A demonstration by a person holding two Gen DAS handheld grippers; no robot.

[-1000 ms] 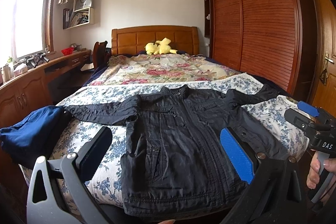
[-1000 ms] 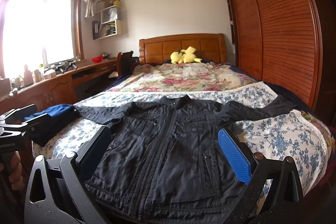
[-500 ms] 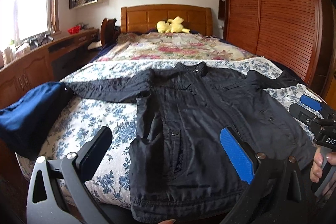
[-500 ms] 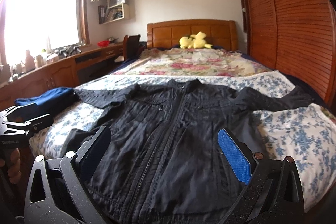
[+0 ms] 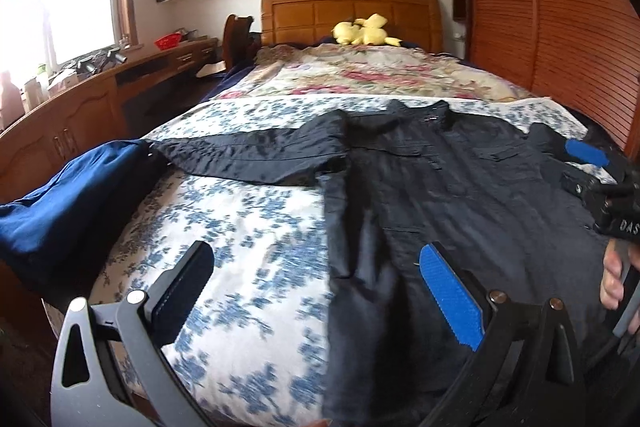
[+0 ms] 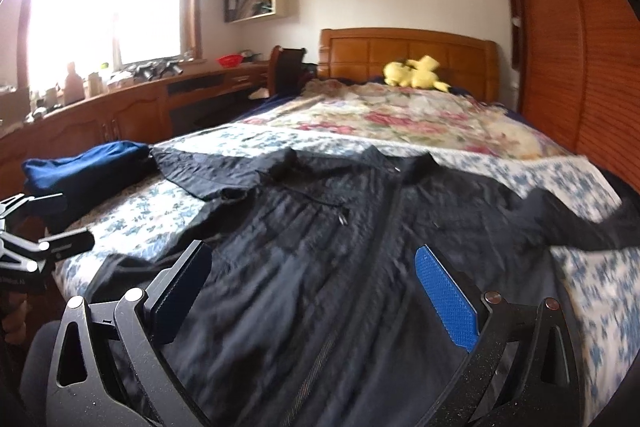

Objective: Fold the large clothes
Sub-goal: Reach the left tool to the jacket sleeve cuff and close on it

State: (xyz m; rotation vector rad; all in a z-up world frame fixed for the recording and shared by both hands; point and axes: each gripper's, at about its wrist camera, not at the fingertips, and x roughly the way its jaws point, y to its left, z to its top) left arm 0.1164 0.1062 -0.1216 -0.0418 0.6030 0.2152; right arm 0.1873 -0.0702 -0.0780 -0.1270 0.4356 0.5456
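Observation:
A black zip-up jacket (image 5: 460, 195) lies flat, front up, on the bed, with both sleeves spread out sideways. My left gripper (image 5: 316, 291) is open low over the jacket's left hem edge and the floral sheet (image 5: 248, 227), holding nothing. Over the jacket's lower front (image 6: 320, 267), left of the zip, my right gripper (image 6: 312, 291) hovers open and empty. The right gripper (image 5: 592, 171) also shows at the right edge of the left wrist view, held by a hand (image 5: 612, 279). The left gripper (image 6: 44, 243) appears at the left edge of the right wrist view.
A folded dark blue garment (image 5: 68, 203) sits at the bed's left edge, touching the jacket's sleeve end. A yellow plush toy (image 5: 364, 31) lies by the wooden headboard (image 5: 348, 11). A wooden desk (image 6: 120, 111) runs along the left; a slatted wardrobe (image 5: 552, 15) stands right.
Both grippers have moved forward and lower toward the jacket, which now fills more of each view. Both stay open. The jacket has not moved.

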